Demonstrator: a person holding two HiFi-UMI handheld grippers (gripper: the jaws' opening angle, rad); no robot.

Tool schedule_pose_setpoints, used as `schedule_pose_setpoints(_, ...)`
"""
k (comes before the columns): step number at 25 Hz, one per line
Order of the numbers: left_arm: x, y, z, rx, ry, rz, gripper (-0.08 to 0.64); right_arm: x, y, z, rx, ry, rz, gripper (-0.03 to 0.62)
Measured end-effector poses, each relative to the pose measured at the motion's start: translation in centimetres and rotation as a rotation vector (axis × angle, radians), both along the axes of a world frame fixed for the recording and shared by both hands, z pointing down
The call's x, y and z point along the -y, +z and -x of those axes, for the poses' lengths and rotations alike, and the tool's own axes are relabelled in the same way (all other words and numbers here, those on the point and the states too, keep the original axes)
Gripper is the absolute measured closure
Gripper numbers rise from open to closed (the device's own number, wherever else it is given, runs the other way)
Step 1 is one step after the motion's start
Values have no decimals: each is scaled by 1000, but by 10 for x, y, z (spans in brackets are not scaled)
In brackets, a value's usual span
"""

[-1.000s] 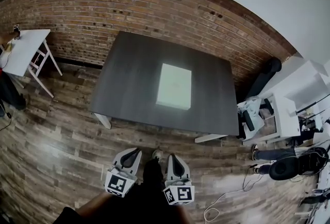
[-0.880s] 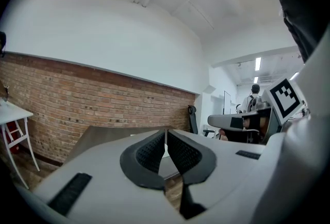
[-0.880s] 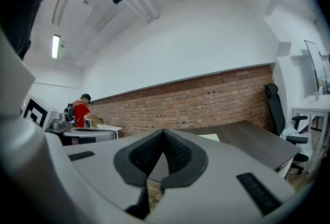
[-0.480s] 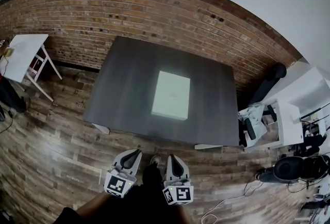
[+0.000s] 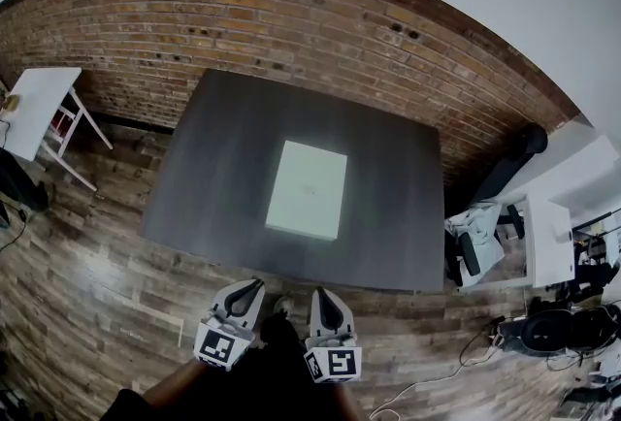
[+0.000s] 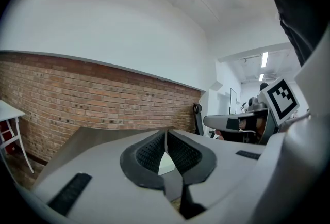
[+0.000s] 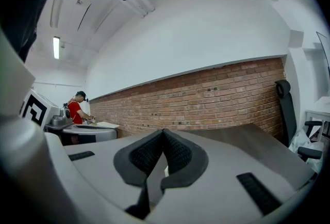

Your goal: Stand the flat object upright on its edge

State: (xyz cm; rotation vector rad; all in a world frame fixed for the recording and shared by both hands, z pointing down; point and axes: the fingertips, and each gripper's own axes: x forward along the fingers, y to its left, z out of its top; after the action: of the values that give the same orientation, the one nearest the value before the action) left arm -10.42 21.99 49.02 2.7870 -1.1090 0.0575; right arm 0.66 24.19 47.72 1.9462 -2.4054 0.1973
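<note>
Left hand-held gripper (image 5: 250,288): jaws pressed together, nothing between them. Right hand-held gripper (image 5: 323,299): same, pads meeting, empty. We hold both low and side by side, close to our body. They are over the floor (image 5: 87,283), just short of the near edge of the table (image 5: 209,157). Neither touches anything.

Slab (image 5: 308,189): pale, rectangular, lying flat near the middle of the dark table, long side running away from us. It is well apart from both grippers and from every table edge. Nothing else is on the table. We judge the task not started.

Risks from here, our read:
- Jaws are closed. If we reach in like this we only shove the slab, and it probably slides on the smooth top instead of lifting. We should spread one gripper first, or use one as a backstop while the other pries an edge.
- Slab sits flush, no visible gap under it. Working a tip under an edge may skid it.
- Once tilted, the bottom edge can kick out, so we brace it.
- It looks thin, so the footing is narrow. If we let go early or off vertical, it likely drops flat. Long edge down is probably steadier.

Containers: none on the table. The white desk (image 5: 543,235) at right carries clutter too small to tell. The side table (image 5: 34,104) at left, by the brick wall (image 5: 243,12), has something small on it that we can't identify.
</note>
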Motion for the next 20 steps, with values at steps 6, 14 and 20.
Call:
schedule_pose_setpoints(6, 26, 8, -45, 8, -13, 36, 518, 28, 7, -40, -2, -39, 16, 568)
schedule_pose_setpoints(14, 48, 14, -85, 46, -57, 29, 518, 55, 20, -85, 8, -82, 43, 568)
schedule_pose_setpoints(20, 59, 25, -92, 64, -69, 43, 518, 68, 35, -95, 11, -96, 69, 568)
